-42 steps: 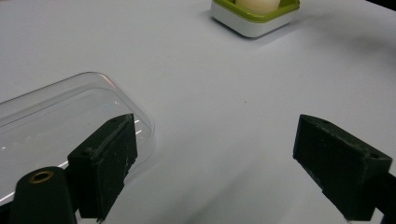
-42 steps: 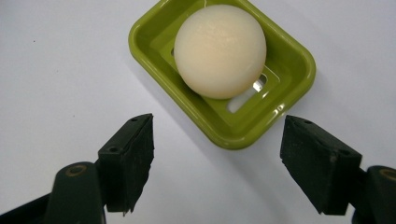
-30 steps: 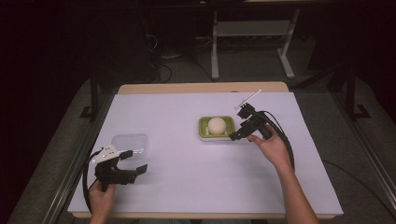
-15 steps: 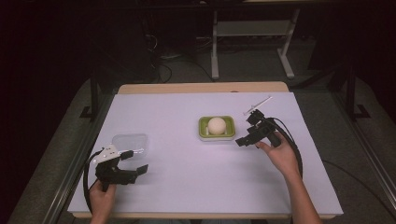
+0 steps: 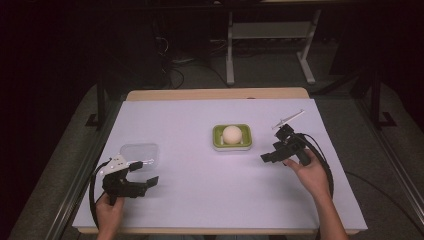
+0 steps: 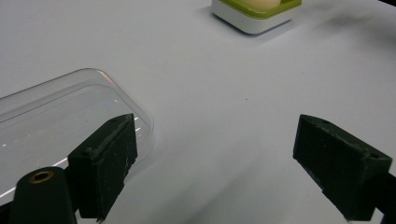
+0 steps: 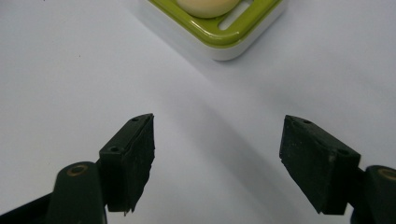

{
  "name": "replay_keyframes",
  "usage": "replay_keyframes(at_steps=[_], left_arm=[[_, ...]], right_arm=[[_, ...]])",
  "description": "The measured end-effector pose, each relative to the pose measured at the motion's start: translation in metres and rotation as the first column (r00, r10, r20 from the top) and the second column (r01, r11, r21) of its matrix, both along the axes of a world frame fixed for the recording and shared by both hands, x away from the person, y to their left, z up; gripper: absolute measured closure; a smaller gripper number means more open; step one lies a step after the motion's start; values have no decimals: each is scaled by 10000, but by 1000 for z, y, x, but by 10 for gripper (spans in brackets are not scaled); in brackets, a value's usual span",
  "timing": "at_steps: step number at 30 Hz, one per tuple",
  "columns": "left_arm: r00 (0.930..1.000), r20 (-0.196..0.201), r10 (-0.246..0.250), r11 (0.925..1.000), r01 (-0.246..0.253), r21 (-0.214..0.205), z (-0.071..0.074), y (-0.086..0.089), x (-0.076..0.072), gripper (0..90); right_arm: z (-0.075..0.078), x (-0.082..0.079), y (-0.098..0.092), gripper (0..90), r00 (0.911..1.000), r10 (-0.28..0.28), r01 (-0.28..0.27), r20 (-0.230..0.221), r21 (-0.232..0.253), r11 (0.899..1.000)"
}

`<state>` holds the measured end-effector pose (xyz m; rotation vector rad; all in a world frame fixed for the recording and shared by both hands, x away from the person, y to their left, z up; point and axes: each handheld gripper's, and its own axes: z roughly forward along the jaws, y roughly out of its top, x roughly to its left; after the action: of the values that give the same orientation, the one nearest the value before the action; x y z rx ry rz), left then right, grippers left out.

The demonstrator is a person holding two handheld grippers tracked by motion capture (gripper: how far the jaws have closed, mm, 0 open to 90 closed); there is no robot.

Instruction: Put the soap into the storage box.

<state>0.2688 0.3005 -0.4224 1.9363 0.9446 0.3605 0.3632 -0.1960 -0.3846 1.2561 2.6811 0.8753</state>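
Note:
A green and white dish (image 5: pixel 231 138) sits mid-table with a cream round ball (image 5: pixel 232 134) in it. The dish's corner also shows in the left gripper view (image 6: pixel 254 14) and the right gripper view (image 7: pixel 219 32). My right gripper (image 5: pixel 267 156) rests open to the right of the dish, nothing between its jaws (image 7: pixel 217 163). A clear plastic lid (image 5: pixel 140 154) lies at the left. My left gripper (image 5: pixel 145 182) stands open just in front of it, its left jaw beside the lid's edge (image 6: pixel 70 121), and it holds nothing (image 6: pixel 215 172).
The white table sheet (image 5: pixel 200 195) spreads wide between the two hands. A thin white stick part (image 5: pixel 289 119) juts from the right gripper's top. Metal frame legs (image 5: pixel 230 45) stand on the floor beyond the far edge. Black cables loop from both grippers.
My right gripper has drawn back from the dish, moving right and toward the near edge. The ball stays in the dish. My left gripper has not moved.

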Motion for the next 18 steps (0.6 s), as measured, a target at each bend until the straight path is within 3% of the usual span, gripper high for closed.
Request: replay_keyframes(at_steps=[18], left_arm=[[10000, 17, 33, 10000, -33, -57, 0, 0, 0, 129]], right_arm=[[-3, -26, -25, 257, 9993, -337, 334, 183, 125, 9994]])
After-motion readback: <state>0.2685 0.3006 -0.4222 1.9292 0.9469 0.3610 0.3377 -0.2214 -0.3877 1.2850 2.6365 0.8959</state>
